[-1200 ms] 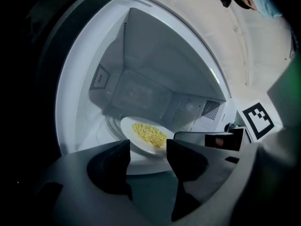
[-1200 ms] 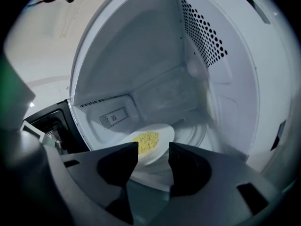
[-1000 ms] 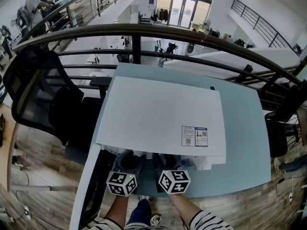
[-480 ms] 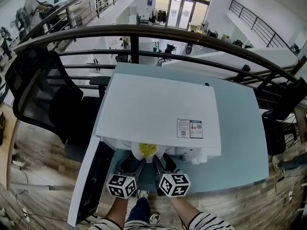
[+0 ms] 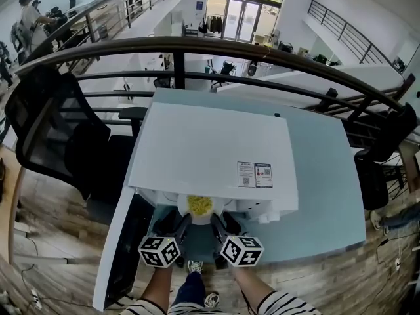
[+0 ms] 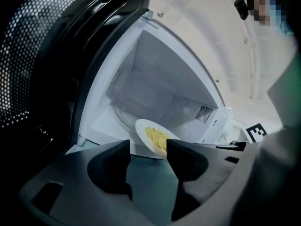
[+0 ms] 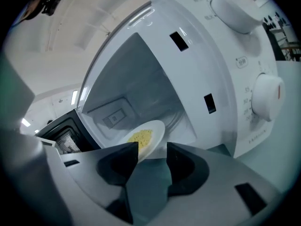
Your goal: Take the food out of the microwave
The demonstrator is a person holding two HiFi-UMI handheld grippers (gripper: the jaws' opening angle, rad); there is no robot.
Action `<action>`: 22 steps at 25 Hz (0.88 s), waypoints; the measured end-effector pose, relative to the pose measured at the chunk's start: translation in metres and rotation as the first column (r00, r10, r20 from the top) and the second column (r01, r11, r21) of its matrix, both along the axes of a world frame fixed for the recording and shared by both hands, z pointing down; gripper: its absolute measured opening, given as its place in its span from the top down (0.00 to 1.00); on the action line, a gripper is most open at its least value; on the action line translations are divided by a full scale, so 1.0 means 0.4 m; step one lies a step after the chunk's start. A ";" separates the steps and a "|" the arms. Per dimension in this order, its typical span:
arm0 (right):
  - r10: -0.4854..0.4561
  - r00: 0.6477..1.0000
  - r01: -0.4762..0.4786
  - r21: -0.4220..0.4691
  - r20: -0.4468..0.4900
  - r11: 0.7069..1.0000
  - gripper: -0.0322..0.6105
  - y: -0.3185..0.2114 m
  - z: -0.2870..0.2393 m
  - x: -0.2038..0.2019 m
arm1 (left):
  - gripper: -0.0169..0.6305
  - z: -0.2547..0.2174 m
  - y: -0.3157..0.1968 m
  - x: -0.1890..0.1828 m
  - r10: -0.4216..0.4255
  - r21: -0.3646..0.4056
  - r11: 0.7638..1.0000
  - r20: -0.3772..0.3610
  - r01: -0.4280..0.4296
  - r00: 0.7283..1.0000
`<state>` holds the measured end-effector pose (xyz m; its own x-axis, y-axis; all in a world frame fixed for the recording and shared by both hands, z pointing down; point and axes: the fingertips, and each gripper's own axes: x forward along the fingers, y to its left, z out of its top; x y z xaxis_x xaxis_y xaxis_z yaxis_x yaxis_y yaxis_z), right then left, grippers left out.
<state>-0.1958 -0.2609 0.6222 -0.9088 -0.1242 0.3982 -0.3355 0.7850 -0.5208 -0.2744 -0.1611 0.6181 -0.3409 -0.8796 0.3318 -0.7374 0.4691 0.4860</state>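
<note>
Beyond the jaws, a dark curved railing point(image 5: 197, 42); left, a black mesh chair point(image 5: 46, 130) on wood floor point(image 5: 39, 241); far ahead, seemingly glass doors point(image 5: 239, 12).

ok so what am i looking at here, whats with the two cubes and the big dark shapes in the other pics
There is no robot here. A person holds two hand tools, each with two jaws. One picture comes from a camera on their head, looking down on a white microwave on a teal table, with its door swung open. The marker cubes are part of the tools. The other pictures come from cameras riding on the left gripper and right gripper. The dark shapes are their jaws, apart in both. A white plate of yellow food sits at the microwave's mouth between the tools, its rim meeting each one's inner jaw.
</note>
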 end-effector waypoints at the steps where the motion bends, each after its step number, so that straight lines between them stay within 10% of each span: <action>1: 0.006 1.000 -0.006 -0.020 0.005 1.000 0.64 -0.003 0.004 -0.001 | 0.63 0.002 -0.004 -0.005 0.000 0.013 1.000 -0.017 0.000 1.000; 22: 0.018 0.998 -0.003 -0.252 0.057 0.968 0.81 0.030 0.020 0.009 | 0.83 0.017 -0.005 0.015 0.030 0.082 0.997 -0.216 -0.013 0.976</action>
